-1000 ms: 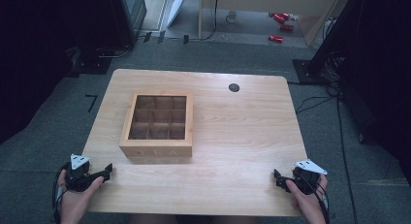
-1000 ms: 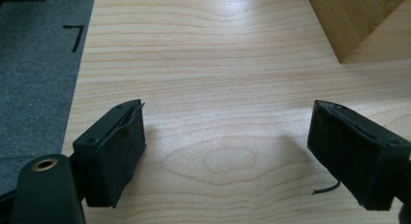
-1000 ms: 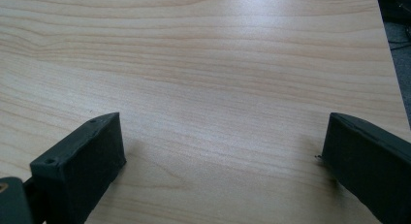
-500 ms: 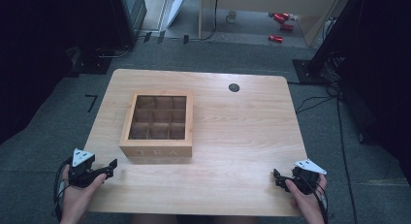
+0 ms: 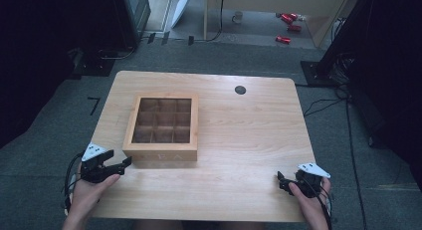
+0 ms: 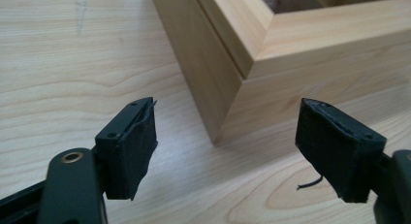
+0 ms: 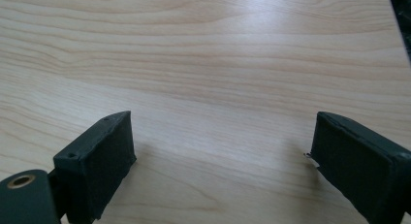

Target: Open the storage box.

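The box, a wooden one with nine compartments, sits on the worktop toward 10 o'clock. The left tool, wide open and empty, faces its near corner just beside it; pushed on, it could shove the box askew. The right tool at 5 o'clock, apparently open and empty, risks nothing yet.

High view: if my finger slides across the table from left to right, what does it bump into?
Left gripper, black with a grey three-cornered plate → light wooden box with a windowed lid and square compartments → small round black spot on the table → right gripper, black with a grey plate.
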`<state>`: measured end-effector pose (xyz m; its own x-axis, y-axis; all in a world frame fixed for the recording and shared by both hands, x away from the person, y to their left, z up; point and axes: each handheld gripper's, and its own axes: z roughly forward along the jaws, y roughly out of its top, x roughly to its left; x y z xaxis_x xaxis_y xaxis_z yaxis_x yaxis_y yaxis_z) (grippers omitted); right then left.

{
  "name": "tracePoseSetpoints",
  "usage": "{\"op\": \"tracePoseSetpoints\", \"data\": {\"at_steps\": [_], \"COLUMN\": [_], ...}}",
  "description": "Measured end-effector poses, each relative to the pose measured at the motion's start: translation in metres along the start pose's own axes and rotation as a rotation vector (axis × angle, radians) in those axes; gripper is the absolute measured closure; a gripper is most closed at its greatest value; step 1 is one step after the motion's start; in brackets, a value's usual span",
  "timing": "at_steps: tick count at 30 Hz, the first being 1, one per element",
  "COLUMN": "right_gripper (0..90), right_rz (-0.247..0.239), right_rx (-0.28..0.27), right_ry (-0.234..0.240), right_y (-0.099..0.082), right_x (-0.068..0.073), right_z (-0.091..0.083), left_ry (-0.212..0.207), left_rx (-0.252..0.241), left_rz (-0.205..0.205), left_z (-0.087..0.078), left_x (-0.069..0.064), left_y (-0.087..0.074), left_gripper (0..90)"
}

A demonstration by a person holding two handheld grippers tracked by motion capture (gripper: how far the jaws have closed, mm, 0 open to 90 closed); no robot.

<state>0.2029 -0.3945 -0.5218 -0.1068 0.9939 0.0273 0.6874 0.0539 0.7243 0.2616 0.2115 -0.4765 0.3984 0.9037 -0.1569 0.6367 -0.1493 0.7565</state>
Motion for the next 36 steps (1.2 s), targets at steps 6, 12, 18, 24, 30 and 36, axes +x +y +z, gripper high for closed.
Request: {"op": "tracePoseSetpoints", "data": {"at_steps": [6,12,18,24,30,36], "right_gripper": [8.2,8.2,8.2,8.2,8.2,8.2], "right_rz": [-0.005,-0.031,-0.034,-0.036,-0.035,-0.039], "right_rx": [-0.021,-0.035,-0.064,-0.089,-0.103,-0.116], "right_ry": [0.023,0.041,0.078,0.113,0.136,0.163], "right_y": [0.010,0.021,0.034,0.047,0.057,0.066], "right_x": [0.013,0.032,0.056,0.079,0.098,0.116], "right_z": [-0.003,-0.006,-0.009,-0.009,-0.004,0.000], "left_ry": [-0.022,-0.047,-0.085,-0.095,-0.104,-0.117], "left_rx": [-0.018,-0.033,-0.039,-0.042,-0.045,-0.045], "left_rz": [0.010,0.022,0.015,0.014,0.008,-0.009], "left_z": [0.003,0.007,0.008,0.008,0.006,0.005], "left_x": [0.001,0.000,-0.003,-0.004,-0.002,0.000], "left_y": [0.001,0.001,0.002,0.003,0.004,0.005], "left_gripper": [30.5,39.4,47.2,49.1,50.7,52.7]}}
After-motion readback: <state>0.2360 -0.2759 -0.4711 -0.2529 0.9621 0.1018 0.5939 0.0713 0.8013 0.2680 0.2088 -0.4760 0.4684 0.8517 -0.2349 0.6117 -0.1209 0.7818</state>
